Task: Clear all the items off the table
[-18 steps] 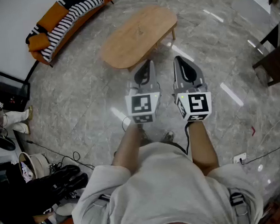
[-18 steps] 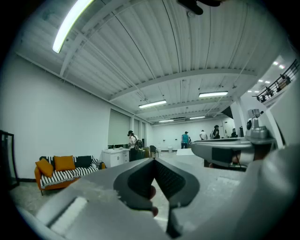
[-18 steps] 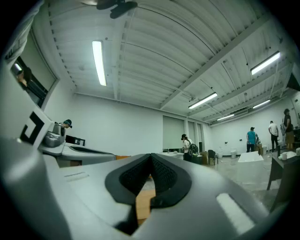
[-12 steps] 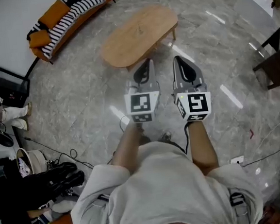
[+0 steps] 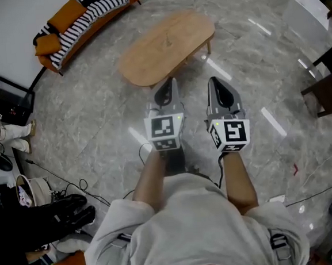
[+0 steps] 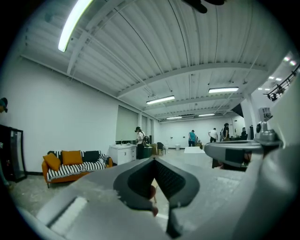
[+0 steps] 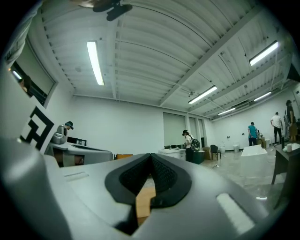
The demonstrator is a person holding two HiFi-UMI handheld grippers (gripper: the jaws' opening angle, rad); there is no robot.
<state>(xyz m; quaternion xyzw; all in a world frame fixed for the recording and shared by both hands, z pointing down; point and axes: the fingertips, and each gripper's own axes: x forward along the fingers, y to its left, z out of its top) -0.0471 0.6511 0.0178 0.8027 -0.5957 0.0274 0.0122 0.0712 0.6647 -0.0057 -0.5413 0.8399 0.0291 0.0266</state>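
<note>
An oval wooden table [image 5: 167,42] stands on the marble floor ahead of me, and I see nothing on its top. I hold both grippers side by side at chest height, pointing toward the table's near end. The left gripper [image 5: 170,83] is shut with nothing in it; in the left gripper view its jaws [image 6: 153,160] meet at the tip. The right gripper [image 5: 214,82] is likewise shut and holds nothing. In the right gripper view the jaws [image 7: 151,156] meet, and a strip of the wooden table [image 7: 142,200] shows below them.
An orange sofa [image 5: 78,18] with striped cushions lines the far left wall. A black screen [image 5: 4,101] and dark bags [image 5: 52,220] lie at the left, with cables on the floor. A dark chair [image 5: 329,89] and a white table [image 5: 311,6] stand right. People [image 6: 192,137] stand far off.
Both grippers sit slightly lower in the head view, and the table has shifted a little as the view moved. The jaws stay shut.
</note>
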